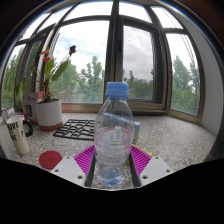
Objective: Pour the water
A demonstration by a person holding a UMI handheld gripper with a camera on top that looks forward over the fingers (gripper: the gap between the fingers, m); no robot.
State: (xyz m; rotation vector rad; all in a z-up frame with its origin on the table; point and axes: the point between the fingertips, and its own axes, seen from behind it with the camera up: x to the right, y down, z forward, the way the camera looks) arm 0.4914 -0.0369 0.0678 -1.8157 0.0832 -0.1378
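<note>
1. Gripper view: the gripper [112,168] pointed forward across a pale speckled countertop [175,135] toward a bay of windows [130,55] with trees beyond the glass.
2. A clear plastic water bottle [113,135] with a blue cap [118,90] stood upright between the two fingers, its lower body filling the space between them.
3. The fingers' pads [84,156] showed as magenta strips on either side of the bottle; both appeared to press against its sides, so the gripper was pinching the bottle.
4. The bottle's base was hidden low between the fingers, so whether it rested on the countertop could not be told.
5. A black wire trivet [75,128] lay on the countertop just beyond and to the left of the bottle.
6. A white flowerpot [48,112] holding a plant with pink flowers [50,68] stood farther left, near the windows.
7. A small red round object [50,159] lay on the countertop beside the left finger.
8. A white container [16,133] stood at the far left, well apart from the bottle.
</note>
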